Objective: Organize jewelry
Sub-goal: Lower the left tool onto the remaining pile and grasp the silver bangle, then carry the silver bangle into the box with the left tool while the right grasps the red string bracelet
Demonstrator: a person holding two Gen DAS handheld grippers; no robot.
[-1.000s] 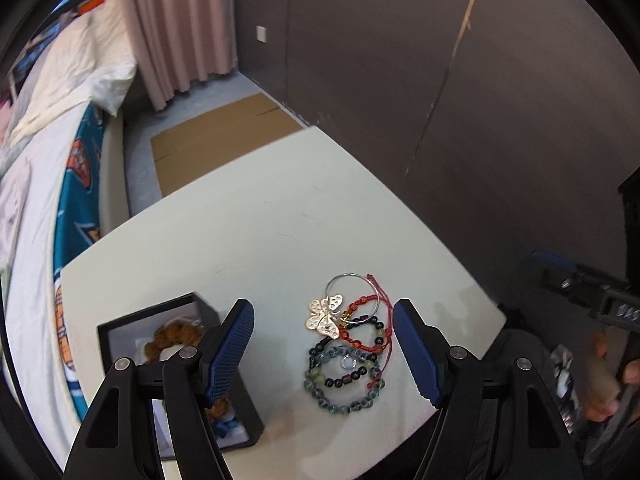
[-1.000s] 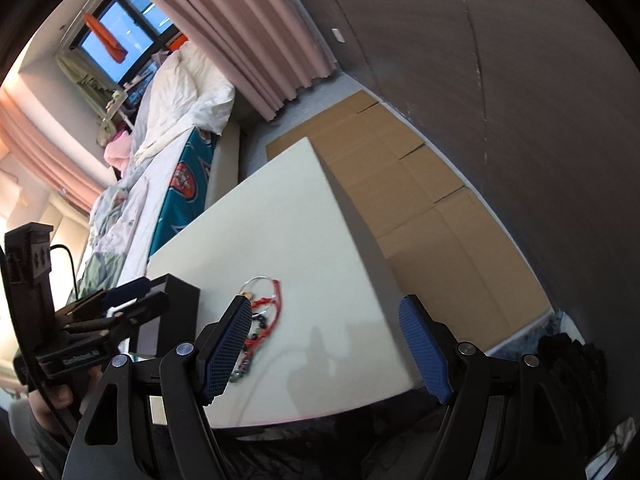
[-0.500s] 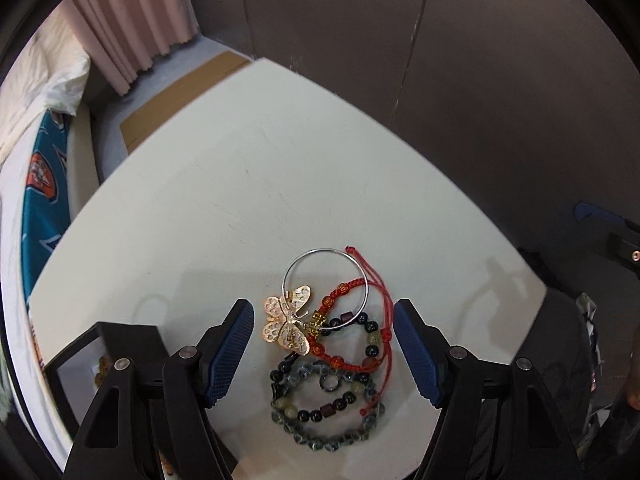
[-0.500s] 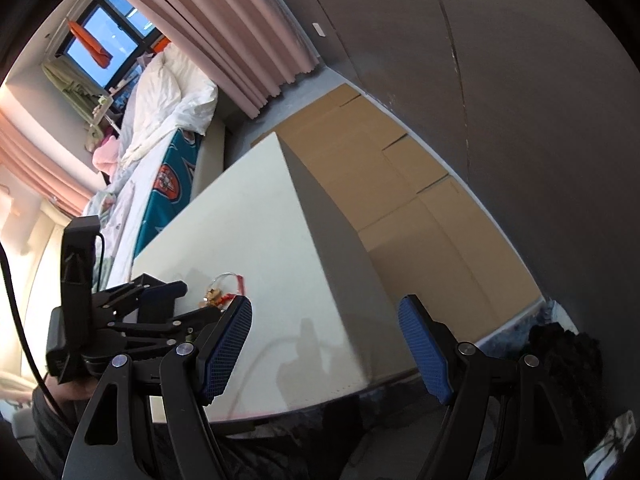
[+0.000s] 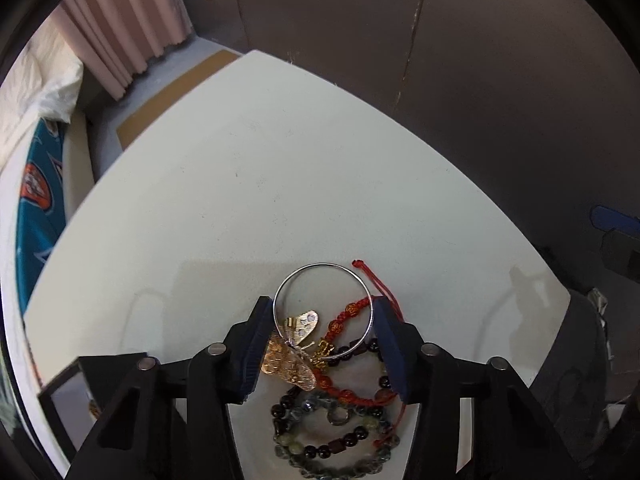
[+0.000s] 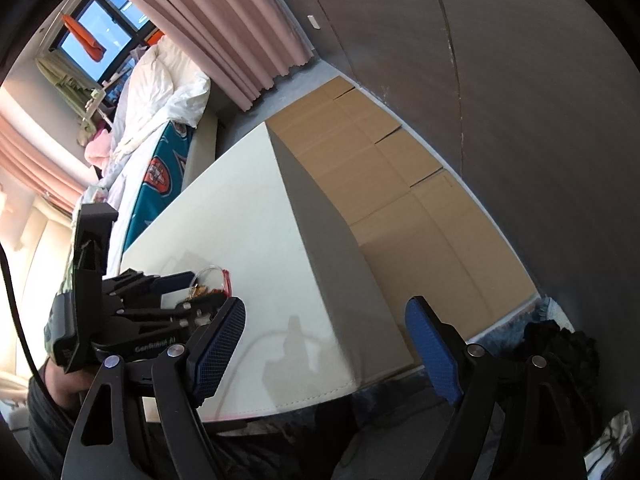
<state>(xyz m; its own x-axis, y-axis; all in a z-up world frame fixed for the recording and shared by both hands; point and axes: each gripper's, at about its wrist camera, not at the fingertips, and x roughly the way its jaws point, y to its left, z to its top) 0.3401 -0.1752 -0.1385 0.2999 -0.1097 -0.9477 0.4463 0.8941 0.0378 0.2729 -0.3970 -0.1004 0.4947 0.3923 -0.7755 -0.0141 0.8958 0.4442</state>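
Jewelry sits in a small pile on the white counter (image 5: 248, 184), right under the left gripper (image 5: 322, 332). The jaws of this gripper point down at the pile and are closing. A thin silver ring bracelet (image 5: 324, 280) lies between the two blue pads, and its sides sit right up against them. I cannot tell if the pads press on it yet. A gold butterfly (image 5: 292, 350) lies across the lower edge of the silver bracelet, close to the left pad. A red cord bracelet (image 5: 348, 314) with orange beads crosses the silver one near the right pad, and its loose red end sticks out past the jaws. Nearer the camera, behind the pads, lie a dark bead bracelet (image 5: 332, 450) and a grey-green bead bracelet (image 5: 340, 470), one over the other. A black box (image 5: 60, 396) peeks out beside the left arm of the gripper.

The right gripper (image 6: 324, 346) hangs over the near edge of the counter, well apart from the pile. Its jaws are opening, and nothing is between them. From this side the left gripper (image 6: 176, 284) shows at the far left, held in a hand (image 6: 64, 380), with its tips down on the jewelry pile (image 6: 208, 284). Brown cardboard (image 6: 400, 184) covers the floor past the counter. A bed (image 6: 160, 92) with white covers stands by pink curtains (image 6: 248, 28).
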